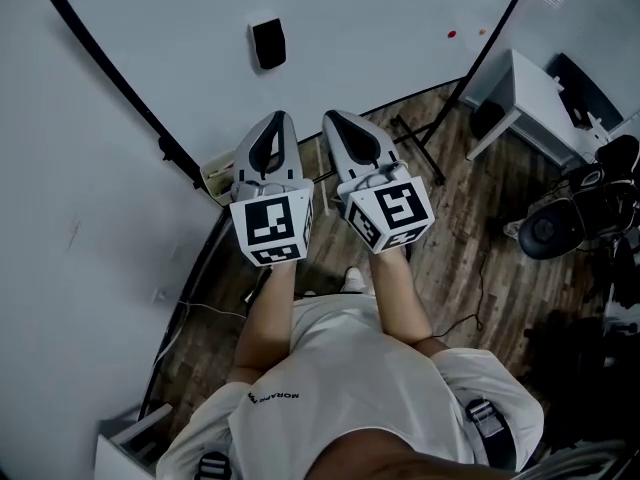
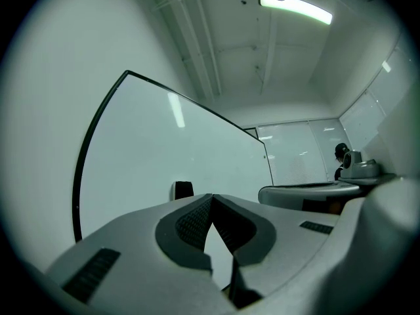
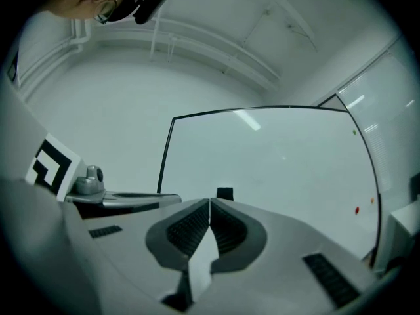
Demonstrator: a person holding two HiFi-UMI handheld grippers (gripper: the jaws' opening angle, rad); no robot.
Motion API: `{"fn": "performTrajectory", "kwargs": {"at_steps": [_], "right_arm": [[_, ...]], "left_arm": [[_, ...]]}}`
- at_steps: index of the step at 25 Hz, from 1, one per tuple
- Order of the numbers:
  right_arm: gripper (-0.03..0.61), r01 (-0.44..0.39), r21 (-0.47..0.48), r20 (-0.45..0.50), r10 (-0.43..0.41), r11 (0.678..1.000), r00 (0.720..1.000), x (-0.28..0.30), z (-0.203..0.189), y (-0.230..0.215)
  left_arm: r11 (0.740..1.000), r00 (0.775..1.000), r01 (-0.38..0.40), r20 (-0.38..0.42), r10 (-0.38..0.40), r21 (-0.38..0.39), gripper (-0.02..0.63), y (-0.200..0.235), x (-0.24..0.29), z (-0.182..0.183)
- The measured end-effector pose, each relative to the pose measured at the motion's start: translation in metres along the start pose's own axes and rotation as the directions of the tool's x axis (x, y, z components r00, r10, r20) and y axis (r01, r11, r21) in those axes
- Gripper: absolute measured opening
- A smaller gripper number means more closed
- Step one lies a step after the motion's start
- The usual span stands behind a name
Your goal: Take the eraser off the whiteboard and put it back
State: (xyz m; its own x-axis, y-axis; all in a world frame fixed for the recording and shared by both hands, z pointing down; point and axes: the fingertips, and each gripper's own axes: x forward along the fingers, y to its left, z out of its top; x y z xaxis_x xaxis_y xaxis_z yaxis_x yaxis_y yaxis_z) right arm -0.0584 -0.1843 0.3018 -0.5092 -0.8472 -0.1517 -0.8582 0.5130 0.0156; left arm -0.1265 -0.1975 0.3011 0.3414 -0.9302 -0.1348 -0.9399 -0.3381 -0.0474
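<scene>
Jaws of the left gripper point(image 2: 211, 197) closed tip to tip, nothing between them. The right gripper point(image 3: 210, 202) is the same: the two jaws meet in a thin seam and hold nothing. Neither touches anything. In the head view both sit side by side, near each other, pointing at the board, each with its marker cube point(image 1: 272, 226) at the back end, close to the person's forearms.

Eraser point(image 1: 267, 43): small dark block stuck on the whiteboard point(image 1: 400, 18), apart from both sets of tips. In both gripper views it shows just above the closed tips, so both are aimed roughly at it; it looks a little nearer the left one's line in the head view, hard to be sure.

Progress, as a judgement: nothing done yet. The eraser is on the board and untaken, so this reads as the approach. Left to do: close the gap, open one pair of jaws, clamp the block, pull it off, set it back on the board, let go. Which gripper will take it cannot be told.

Around: red dot point(image 1: 451, 34) on the board off to the right, white desk point(image 1: 530, 93) beyond the board's right edge, wood-look floor point(image 1: 470, 258) below.
</scene>
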Motion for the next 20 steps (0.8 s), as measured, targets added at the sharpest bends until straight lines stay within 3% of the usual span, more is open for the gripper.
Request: {"fn": "performTrajectory", "kwargs": {"at_steps": [4,17,20], "right_arm": [[0.014,-0.034,-0.004,0.018,0.034,0.999,0.999,0.012,0.006,-0.018],[0.014,-0.106,0.024,0.007,0.106,0.994,0.994,0.031,-0.010,-0.057],[0.014,-0.108,0.033,0.015,0.107,0.994,0.994,0.031,-0.008,-0.065]], "left_arm": [[0.999,0.999,-0.041,0.014,0.041,0.028,0.003,-0.003,0.020,0.006],[0.978,0.978,-0.208,-0.017,0.208,-0.006,0.005,0.013,0.068,-0.011],[0.968,0.968,-0.249,-0.028,0.249,-0.009,0.050,0.019,0.076,-0.014]]}}
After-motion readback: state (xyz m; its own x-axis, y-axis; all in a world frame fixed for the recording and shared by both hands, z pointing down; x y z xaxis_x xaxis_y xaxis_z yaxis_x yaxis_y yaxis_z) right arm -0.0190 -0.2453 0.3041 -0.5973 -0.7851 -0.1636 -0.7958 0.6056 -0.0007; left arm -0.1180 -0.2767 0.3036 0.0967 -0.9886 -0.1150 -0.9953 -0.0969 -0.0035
